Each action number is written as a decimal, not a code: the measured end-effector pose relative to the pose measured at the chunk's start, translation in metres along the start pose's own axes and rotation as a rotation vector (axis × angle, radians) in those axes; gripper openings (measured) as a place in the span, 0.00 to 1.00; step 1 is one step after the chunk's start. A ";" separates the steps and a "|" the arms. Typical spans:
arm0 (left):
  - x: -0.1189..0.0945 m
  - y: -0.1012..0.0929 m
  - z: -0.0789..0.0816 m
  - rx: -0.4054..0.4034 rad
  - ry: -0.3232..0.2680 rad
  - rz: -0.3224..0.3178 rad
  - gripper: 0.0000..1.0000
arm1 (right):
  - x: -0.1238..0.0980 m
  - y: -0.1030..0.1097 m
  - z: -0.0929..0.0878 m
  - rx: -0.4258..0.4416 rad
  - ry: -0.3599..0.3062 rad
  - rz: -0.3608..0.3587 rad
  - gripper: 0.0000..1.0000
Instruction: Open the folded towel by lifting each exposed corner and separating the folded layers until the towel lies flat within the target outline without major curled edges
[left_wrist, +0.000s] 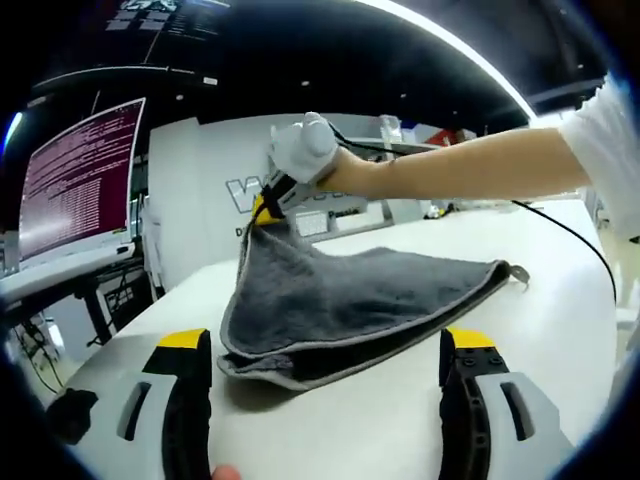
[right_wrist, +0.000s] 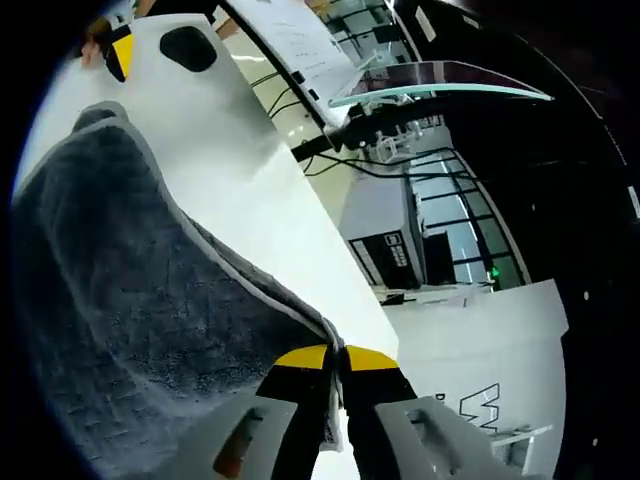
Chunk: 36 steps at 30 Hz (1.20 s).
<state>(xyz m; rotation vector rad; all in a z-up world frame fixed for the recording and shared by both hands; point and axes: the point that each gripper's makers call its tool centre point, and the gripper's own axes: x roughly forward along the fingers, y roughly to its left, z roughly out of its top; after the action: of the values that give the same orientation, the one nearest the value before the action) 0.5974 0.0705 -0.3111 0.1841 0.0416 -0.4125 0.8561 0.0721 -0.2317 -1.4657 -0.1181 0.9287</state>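
Note:
A grey towel (left_wrist: 350, 300) lies folded on the white table (left_wrist: 560, 330), and its far corner is pulled up off the surface. My right gripper (left_wrist: 268, 212) comes in from the right on a person's bare arm (left_wrist: 480, 165) and is shut on that raised corner. In the right gripper view its yellow-tipped jaws (right_wrist: 337, 362) pinch the towel's hem, and the towel (right_wrist: 130, 300) hangs away to the left. My left gripper (left_wrist: 327, 345) stands open at the towel's near edge, one jaw on each side of the fold, holding nothing. Its yellow tip (right_wrist: 121, 50) shows far off.
A monitor (left_wrist: 75, 175) with lines of text stands at the left past the table's edge. A black cable (left_wrist: 570, 235) runs over the table at the right. A dark object (right_wrist: 188, 47) lies on the table near the left gripper.

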 end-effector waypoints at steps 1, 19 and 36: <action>0.000 0.000 0.000 0.000 0.000 0.000 0.92 | 0.006 0.002 -0.001 0.003 0.006 0.010 0.00; -0.003 -0.002 0.000 0.003 -0.003 -0.008 0.92 | 0.056 0.040 0.003 0.004 0.054 0.119 0.01; -0.004 -0.004 0.002 -0.004 -0.012 -0.013 0.92 | 0.050 0.041 -0.003 0.218 -0.031 0.148 0.07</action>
<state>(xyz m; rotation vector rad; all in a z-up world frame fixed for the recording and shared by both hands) 0.5920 0.0683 -0.3093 0.1779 0.0316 -0.4261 0.8726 0.0931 -0.2907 -1.2703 0.0681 1.0506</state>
